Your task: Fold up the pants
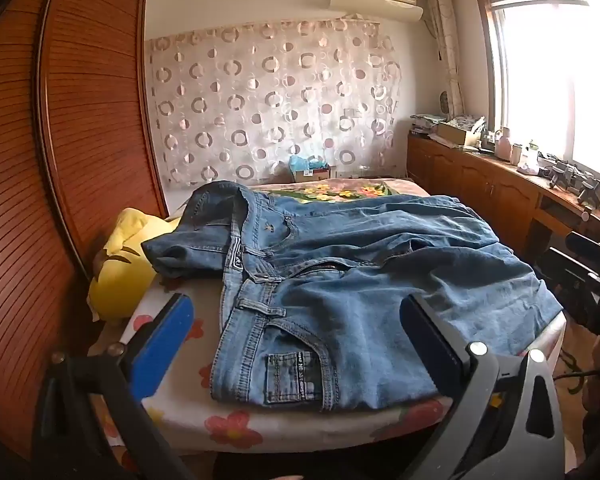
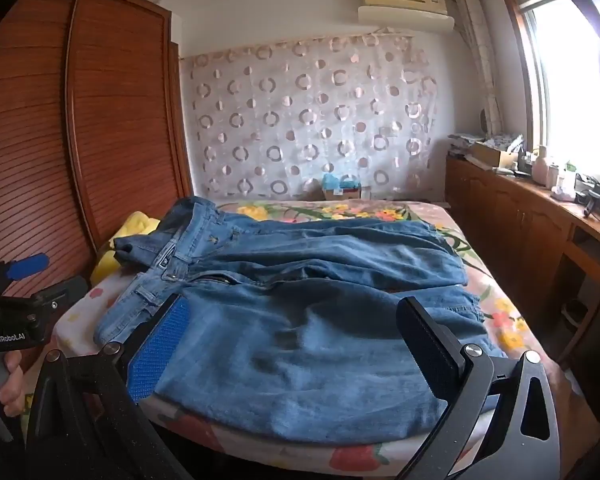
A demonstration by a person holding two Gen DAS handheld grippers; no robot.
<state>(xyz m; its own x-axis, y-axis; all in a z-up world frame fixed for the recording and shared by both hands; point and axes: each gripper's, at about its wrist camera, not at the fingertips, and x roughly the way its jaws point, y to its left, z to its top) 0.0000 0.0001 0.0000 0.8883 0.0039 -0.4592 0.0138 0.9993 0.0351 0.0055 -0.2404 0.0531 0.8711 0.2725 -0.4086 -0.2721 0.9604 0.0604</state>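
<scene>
Blue denim pants (image 1: 340, 272) lie spread on the flowered bed (image 1: 172, 412), waistband at the left, legs running right. They also show in the right wrist view (image 2: 300, 312). My left gripper (image 1: 296, 344) is open and empty, hovering above the near waist and back pocket (image 1: 292, 376). My right gripper (image 2: 296, 344) is open and empty, above the near leg. The left gripper also shows at the left edge of the right wrist view (image 2: 24, 280), held in a hand.
A yellow plush (image 1: 120, 264) lies at the bed's left beside a wooden wardrobe (image 1: 40, 160). A wooden cabinet (image 1: 500, 188) with clutter runs along the window at the right. A box (image 1: 312, 170) stands at the bed's far end by the curtain.
</scene>
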